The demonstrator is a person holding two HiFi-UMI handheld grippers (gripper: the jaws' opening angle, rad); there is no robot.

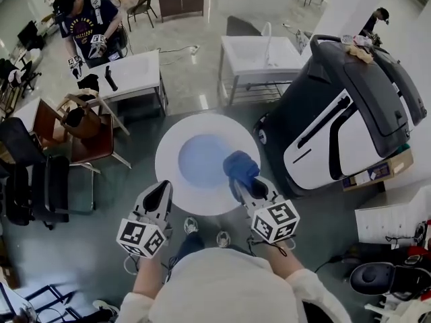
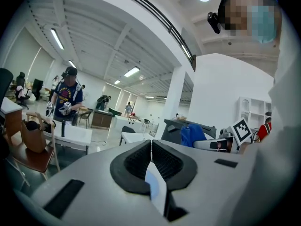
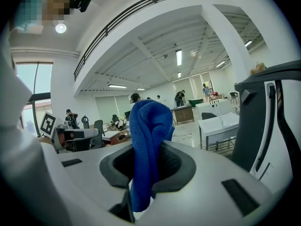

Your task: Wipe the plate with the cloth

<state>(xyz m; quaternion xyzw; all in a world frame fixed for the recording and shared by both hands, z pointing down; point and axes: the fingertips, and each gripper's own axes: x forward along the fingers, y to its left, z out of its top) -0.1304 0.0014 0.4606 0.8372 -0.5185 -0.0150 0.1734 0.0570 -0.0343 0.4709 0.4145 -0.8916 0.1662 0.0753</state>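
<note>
Seen whole only from the head view, the round white plate with a pale blue centre (image 1: 195,128) is held at its near-left rim by the left gripper (image 1: 161,192). In the left gripper view just a thin white edge of it is shown, clamped between the black fingers (image 2: 134,161), which are closed on it. The right gripper (image 1: 250,188) is closed on the bunched blue cloth (image 1: 240,167), seen from the head over the plate's right side, at the edge of the blue centre. In the right gripper view the cloth is pinched between the fingers and stands up past their tips; contact with the plate cannot be told.
</note>
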